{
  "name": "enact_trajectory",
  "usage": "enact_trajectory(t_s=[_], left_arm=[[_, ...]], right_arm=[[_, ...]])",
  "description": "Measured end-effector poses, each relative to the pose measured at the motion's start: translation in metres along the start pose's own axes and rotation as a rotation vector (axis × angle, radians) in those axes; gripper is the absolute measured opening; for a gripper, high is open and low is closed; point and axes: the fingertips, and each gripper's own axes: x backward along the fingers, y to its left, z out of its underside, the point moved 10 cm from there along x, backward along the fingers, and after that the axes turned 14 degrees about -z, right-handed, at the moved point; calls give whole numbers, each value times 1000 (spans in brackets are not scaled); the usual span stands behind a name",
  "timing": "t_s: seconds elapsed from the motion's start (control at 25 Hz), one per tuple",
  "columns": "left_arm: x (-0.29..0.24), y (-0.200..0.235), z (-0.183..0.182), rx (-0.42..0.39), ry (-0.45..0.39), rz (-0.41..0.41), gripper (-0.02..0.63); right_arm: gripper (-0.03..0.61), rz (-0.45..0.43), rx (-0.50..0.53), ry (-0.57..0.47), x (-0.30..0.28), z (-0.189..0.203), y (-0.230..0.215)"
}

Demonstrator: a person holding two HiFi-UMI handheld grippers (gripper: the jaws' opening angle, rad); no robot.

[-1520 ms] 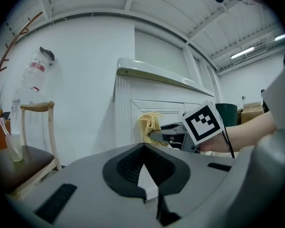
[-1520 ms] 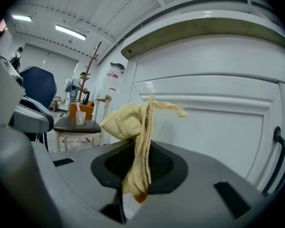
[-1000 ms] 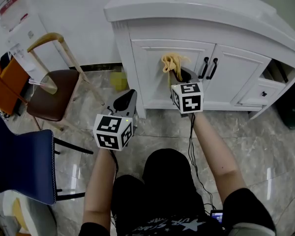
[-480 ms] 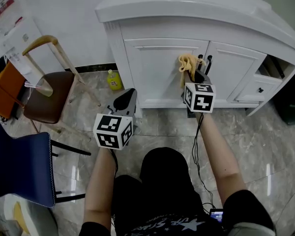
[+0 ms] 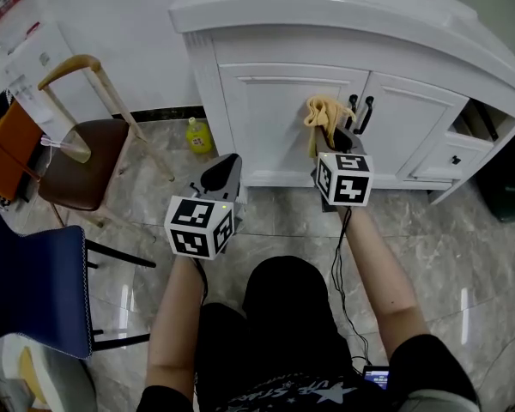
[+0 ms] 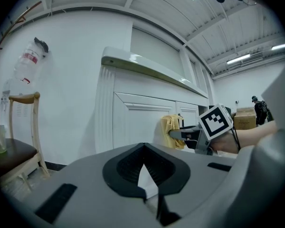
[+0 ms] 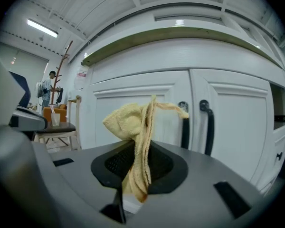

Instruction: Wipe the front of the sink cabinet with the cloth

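Observation:
The white sink cabinet (image 5: pixel 283 118) stands in front of me with two doors and a pair of black handles (image 5: pixel 360 114). My right gripper (image 5: pixel 330 140) is shut on a crumpled yellow cloth (image 5: pixel 320 112), which rests against the left door just left of the handles. In the right gripper view the cloth (image 7: pixel 133 127) sticks up from between the jaws of the right gripper (image 7: pixel 137 167), with the handles (image 7: pixel 206 122) close behind. My left gripper (image 5: pixel 219 177) hangs lower and to the left, away from the cabinet, shut and empty. In its own view the left gripper (image 6: pixel 145 177) sees the cloth (image 6: pixel 170 128) against the door.
A wooden chair with a brown seat (image 5: pixel 86 166) and a cup (image 5: pixel 77 148) stands at the left. A yellow bottle (image 5: pixel 195 136) sits on the floor by the cabinet's left corner. A blue chair (image 5: pixel 34 281) is near left. A small drawer (image 5: pixel 451 157) is at the cabinet's right.
My right gripper has carried the cloth rightward across the left door, from its middle to just beside the handles. The left gripper has stayed put.

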Motion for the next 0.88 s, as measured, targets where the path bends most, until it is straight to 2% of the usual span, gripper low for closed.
enact_trajectory(t_s=[0.28,0.4,0.72,0.88], left_arm=[[4,17,5,21,10,-47,14],[6,23,9,31,20,-67,14],[16,36,11,34,28,-112,14],[17,37,11,30,33,-125,14]], right_arm=[[83,-251,74,17,-41,9,69],[83,-327,96,27,-60,13,92],[83,-420,94,67,-98,32,121],[83,-401,100,92,-107,43,117]])
